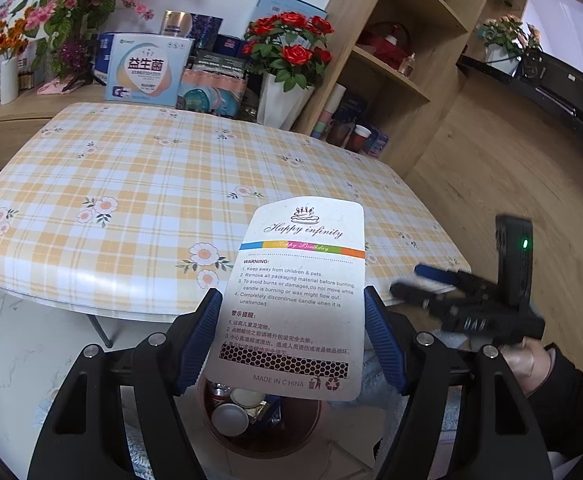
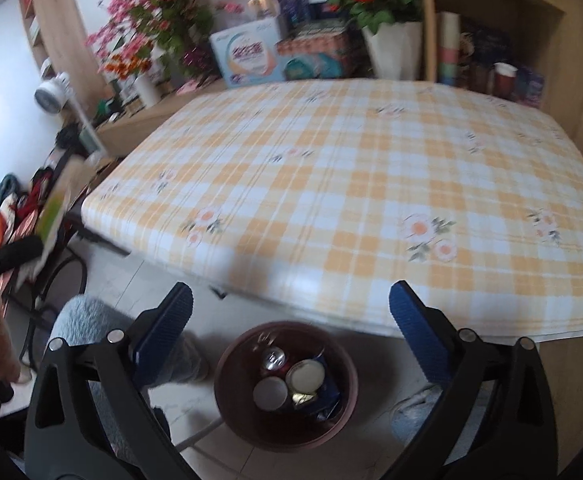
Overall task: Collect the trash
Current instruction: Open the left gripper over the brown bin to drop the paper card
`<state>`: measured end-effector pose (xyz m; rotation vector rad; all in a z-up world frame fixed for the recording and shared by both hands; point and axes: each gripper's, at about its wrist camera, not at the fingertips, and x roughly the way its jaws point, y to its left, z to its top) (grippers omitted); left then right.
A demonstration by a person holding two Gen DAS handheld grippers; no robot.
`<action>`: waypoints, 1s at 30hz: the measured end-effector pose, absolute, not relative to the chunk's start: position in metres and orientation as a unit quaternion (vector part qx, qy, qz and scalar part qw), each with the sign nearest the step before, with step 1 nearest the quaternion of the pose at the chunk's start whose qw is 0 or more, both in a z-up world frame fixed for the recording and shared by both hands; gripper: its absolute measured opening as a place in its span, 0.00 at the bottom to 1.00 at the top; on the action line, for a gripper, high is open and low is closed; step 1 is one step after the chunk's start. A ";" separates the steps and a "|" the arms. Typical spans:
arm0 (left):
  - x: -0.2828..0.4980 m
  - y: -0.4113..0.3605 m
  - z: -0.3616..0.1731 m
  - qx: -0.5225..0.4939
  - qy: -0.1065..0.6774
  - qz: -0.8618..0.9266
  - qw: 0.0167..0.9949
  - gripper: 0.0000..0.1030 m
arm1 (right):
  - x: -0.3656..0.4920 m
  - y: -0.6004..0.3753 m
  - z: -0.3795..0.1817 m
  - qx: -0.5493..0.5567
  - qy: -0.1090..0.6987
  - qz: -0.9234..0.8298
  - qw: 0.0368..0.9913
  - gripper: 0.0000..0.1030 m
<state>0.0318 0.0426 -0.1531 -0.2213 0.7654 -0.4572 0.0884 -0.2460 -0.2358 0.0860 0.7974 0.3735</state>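
Observation:
My left gripper [image 1: 291,320] is shut on a white candle packaging card [image 1: 291,300] printed "Happy infinity", held upright above a round brown trash bin [image 1: 299,436] on the floor. The bin holds a can, lids and wrappers. In the right wrist view the same bin [image 2: 227,392] sits below the table edge, between my right gripper's fingers. My right gripper [image 2: 291,328] is open and empty above the bin. The right gripper also shows in the left wrist view [image 1: 423,280], blurred, to the right of the card. The card shows edge-on at the left of the right wrist view [image 2: 53,208].
A table with a yellow plaid floral cloth [image 1: 139,184] stands just beyond the bin. Boxes [image 1: 147,70], flower vases [image 1: 283,100] and a wooden shelf unit [image 1: 391,60] line the back. Bags and cables [image 2: 19,216] lie on the floor at the left.

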 end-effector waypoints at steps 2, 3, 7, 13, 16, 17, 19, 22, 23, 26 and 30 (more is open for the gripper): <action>0.033 0.036 -0.155 -0.099 0.373 -0.228 0.894 0.67 | 0.090 -0.258 -0.226 0.050 0.369 0.166 0.913 0.94; 0.033 0.033 -0.155 -0.096 0.375 -0.231 0.893 0.67 | 0.090 -0.264 -0.221 0.054 0.361 0.159 0.917 0.94; 0.035 0.016 -0.160 -0.080 0.385 -0.248 0.885 0.67 | 0.091 -0.285 -0.206 0.065 0.338 0.139 0.928 0.94; 0.035 -0.010 -0.170 -0.051 0.408 -0.272 0.870 0.67 | 0.092 -0.305 -0.202 0.078 0.327 0.124 0.934 0.94; 0.035 -0.020 -0.176 -0.040 0.417 -0.280 0.864 0.67 | 0.091 -0.312 -0.206 0.086 0.330 0.120 0.933 0.94; 0.036 -0.023 -0.178 -0.038 0.421 -0.283 0.861 0.67 | 0.092 -0.314 -0.208 0.089 0.332 0.119 0.932 0.94; 0.037 -0.028 -0.182 -0.034 0.428 -0.285 0.857 0.67 | 0.092 -0.317 -0.210 0.092 0.334 0.117 0.931 0.94; 0.040 -0.035 -0.186 -0.029 0.436 -0.287 0.852 0.68 | 0.091 -0.323 -0.214 0.098 0.335 0.113 0.930 0.94; 0.041 -0.036 -0.187 -0.028 0.439 -0.289 0.850 0.68 | 0.090 -0.324 -0.214 0.100 0.335 0.112 0.930 0.94; 0.043 -0.041 -0.192 -0.027 0.447 -0.294 0.845 0.73 | 0.090 -0.330 -0.217 0.106 0.338 0.108 0.929 0.94; 0.045 -0.042 -0.198 -0.022 0.448 -0.279 0.849 0.82 | 0.089 -0.333 -0.220 0.109 0.341 0.106 0.928 0.94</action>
